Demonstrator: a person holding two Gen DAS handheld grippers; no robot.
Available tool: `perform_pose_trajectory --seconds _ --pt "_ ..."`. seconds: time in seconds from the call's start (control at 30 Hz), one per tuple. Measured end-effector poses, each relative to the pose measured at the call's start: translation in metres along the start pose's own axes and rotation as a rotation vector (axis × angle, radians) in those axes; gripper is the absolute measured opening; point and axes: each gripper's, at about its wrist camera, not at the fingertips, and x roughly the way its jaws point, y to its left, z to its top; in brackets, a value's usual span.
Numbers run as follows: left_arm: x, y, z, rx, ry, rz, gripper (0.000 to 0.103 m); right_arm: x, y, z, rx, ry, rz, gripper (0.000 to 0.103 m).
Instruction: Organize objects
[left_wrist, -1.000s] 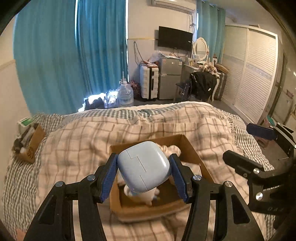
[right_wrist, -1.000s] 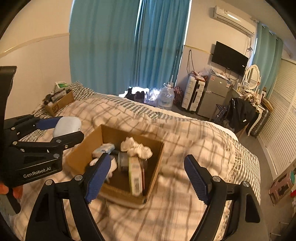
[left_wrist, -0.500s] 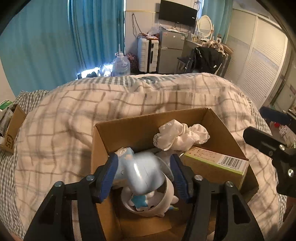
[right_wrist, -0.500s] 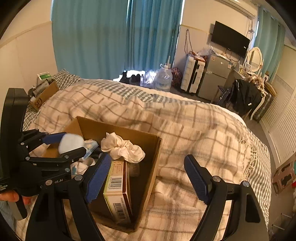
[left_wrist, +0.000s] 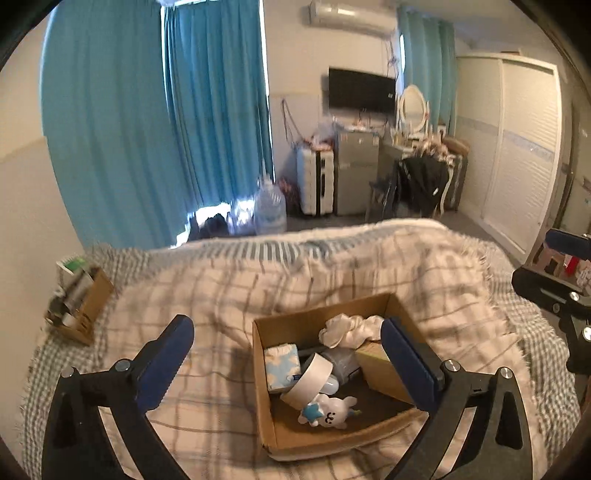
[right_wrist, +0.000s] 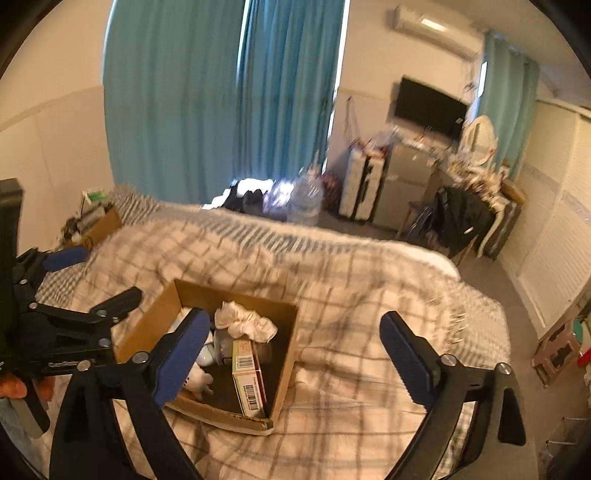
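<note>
An open cardboard box sits on the checked bedspread; it also shows in the right wrist view. Inside lie a white cloth, a tissue pack, a white and pale blue gadget, a small white toy and a carton. My left gripper is open and empty above the box's left part. My right gripper is open and empty, held above the box's right side.
A second small cardboard box with items stands at the bed's far left by the wall. Beyond the bed are blue curtains, a water jug, a suitcase, a small fridge and a wardrobe.
My left gripper lowered the pale blue gadget into the box, opened and let it go, then pulled back up. The right gripper stayed open beside the box.
</note>
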Motion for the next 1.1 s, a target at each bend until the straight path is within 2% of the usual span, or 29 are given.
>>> perform_pose_trajectory --seconds 0.2,0.37,0.5,0.6,0.73,0.87,1.1 --pt "-0.058 0.005 -0.003 -0.055 -0.102 0.000 0.103 -0.064 -0.005 -0.005 0.032 -0.079 -0.043 0.102" --pt "-0.076 0.009 -0.023 -0.090 -0.125 0.019 0.103 -0.086 0.004 -0.028 0.033 -0.125 -0.051 0.102" --pt "-0.073 0.012 -0.053 -0.130 -0.120 0.046 0.103 -0.077 0.007 -0.058 0.086 -0.143 -0.030 0.102" --pt "-0.065 0.012 -0.072 -0.145 -0.105 0.067 0.103 -0.053 0.010 -0.081 0.119 -0.129 -0.005 0.102" --pt "-0.060 0.006 -0.079 -0.112 -0.083 0.050 0.103 -0.027 0.017 -0.087 0.114 -0.080 -0.004 0.102" --pt "-0.059 0.003 -0.081 -0.112 -0.080 0.030 0.103 -0.023 0.020 -0.089 0.110 -0.074 -0.008 0.102" --pt "-0.054 0.003 -0.084 -0.126 -0.063 0.040 0.103 -0.023 0.017 -0.091 0.117 -0.073 -0.006 0.102"
